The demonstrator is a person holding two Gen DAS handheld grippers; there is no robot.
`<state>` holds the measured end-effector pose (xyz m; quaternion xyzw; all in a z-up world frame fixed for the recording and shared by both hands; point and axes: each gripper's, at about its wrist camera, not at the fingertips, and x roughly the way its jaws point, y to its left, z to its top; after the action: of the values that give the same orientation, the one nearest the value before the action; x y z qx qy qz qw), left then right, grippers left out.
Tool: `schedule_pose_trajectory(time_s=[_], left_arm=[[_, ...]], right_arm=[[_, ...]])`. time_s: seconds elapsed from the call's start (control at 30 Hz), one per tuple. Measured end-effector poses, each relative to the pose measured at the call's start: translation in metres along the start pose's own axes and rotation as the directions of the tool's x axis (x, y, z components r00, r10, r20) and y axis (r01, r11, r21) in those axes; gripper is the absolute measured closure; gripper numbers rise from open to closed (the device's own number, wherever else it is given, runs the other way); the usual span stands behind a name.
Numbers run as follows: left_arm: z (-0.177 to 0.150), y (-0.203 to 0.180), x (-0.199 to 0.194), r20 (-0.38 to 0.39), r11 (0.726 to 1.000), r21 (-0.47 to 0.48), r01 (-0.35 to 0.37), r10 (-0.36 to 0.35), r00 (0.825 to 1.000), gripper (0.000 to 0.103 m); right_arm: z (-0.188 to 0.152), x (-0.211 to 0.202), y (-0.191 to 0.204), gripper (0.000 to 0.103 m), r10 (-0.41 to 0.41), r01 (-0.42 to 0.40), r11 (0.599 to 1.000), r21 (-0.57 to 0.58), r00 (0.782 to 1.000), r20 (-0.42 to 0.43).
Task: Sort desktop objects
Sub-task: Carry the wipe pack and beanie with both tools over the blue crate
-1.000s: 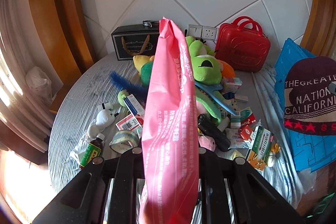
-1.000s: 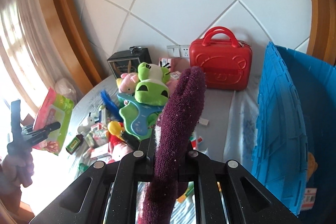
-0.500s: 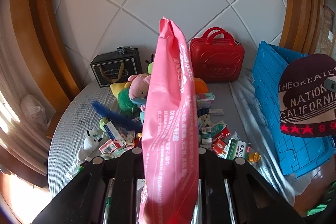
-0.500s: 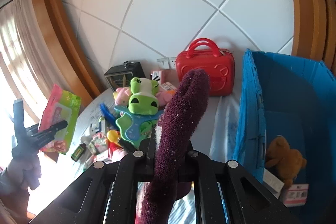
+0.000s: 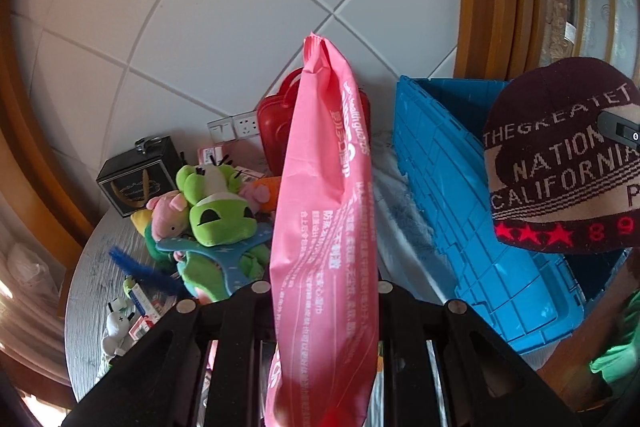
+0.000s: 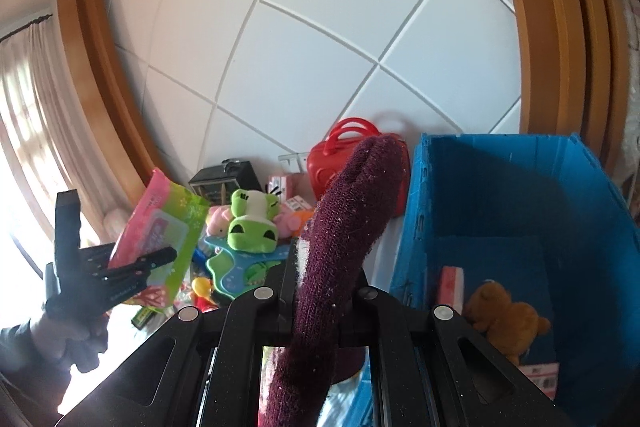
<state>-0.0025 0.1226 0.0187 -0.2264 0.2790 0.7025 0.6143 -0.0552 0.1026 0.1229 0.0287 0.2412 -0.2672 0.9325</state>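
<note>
My left gripper is shut on a pink wet-wipes pack, held upright above the round table; the pack also shows in the right wrist view. My right gripper is shut on a maroon knit beanie, which hangs over the blue crate in the left wrist view. The blue crate stands at the right and holds a brown teddy bear and a pink box.
A green frog plush, pink pig plush, blue toy, small boxes and bottles lie piled on the grey table. A red case and a black box stand at the tiled wall.
Both grippers have swung right and upward with their loads. The blue crate's inside has come into the right wrist view, and the table clutter has dropped lower and left.
</note>
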Motion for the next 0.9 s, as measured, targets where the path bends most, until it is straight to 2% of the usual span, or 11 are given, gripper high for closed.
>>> schedule_pose_trajectory(time_s=[0.23,0.4,0.53,0.9], left_arm=[[0.034,-0.059,0.01,0.026,0.992,0.093,0.08,-0.082,0.996,0.086],[0.054,-0.1,0.015,0.045,0.977,0.168,0.131,-0.14,0.989,0.086],[0.069,-0.127,0.024,0.043,0.966,0.184,0.18,-0.191,0.981,0.086],[0.105,-0.203,0.037,0.044,0.918,0.291,0.27,-0.295,0.954,0.086]], right_arm=[[0.01,-0.031,-0.03,0.092,-0.061,0.059,0.998,0.034,0.997,0.043],[0.011,-0.044,-0.054,0.092,-0.113,0.11,0.992,0.059,0.992,0.051],[0.009,-0.055,-0.075,0.092,-0.159,0.154,0.984,0.093,0.986,0.052],[0.0,-0.072,-0.122,0.092,-0.265,0.257,0.95,0.178,0.964,0.023]])
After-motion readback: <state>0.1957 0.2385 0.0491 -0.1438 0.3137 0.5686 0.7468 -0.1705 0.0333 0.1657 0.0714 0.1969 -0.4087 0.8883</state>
